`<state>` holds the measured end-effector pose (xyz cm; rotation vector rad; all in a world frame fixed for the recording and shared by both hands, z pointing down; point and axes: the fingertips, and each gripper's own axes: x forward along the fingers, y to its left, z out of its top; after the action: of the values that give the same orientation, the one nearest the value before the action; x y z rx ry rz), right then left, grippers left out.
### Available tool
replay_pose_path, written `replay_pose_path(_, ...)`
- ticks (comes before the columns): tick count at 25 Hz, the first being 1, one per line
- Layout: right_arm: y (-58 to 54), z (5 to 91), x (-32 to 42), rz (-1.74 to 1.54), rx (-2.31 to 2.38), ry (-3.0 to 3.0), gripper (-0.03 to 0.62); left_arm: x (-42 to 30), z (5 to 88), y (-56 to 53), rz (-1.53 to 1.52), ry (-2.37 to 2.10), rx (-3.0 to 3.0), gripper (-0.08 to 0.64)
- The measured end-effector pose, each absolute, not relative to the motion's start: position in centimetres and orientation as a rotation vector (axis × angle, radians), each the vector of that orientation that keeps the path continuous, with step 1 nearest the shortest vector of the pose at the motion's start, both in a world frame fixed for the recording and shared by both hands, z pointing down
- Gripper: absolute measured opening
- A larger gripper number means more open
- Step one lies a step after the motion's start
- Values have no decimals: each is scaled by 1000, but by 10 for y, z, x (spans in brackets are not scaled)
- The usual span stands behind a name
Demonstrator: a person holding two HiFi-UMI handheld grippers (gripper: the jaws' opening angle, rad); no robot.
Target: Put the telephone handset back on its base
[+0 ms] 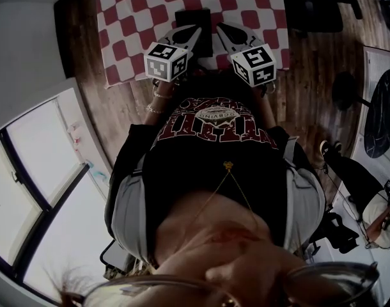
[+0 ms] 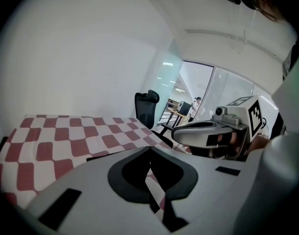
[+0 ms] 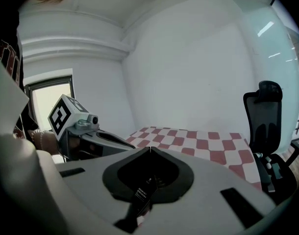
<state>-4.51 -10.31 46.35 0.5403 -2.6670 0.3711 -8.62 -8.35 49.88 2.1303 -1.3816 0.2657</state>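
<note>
Left gripper (image 2: 149, 149), right gripper (image 3: 150, 149) closed over tablecloth (image 1: 137, 18)

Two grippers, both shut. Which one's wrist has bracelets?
The left gripper: bracelets circle the wrist behind it, at the head view's left. The right gripper shows none clearly.

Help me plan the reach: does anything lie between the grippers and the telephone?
Nothing visible does. The left gripper and right gripper, both shut, hang by the dark telephone on the checkered cloth, with only bare cloth around it.
</note>
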Motion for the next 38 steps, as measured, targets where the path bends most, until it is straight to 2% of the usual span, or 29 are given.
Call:
replay_pose_path(19, -95, 407, -63, 315, 442, -2797, 20, -91, 407, -84, 283, -1591, 2252, 11)
replay_pose_path(38, -93, 388, -77, 275, 313, -2845, 20, -101, 393, -79, 379, -1737, 2199, 11)
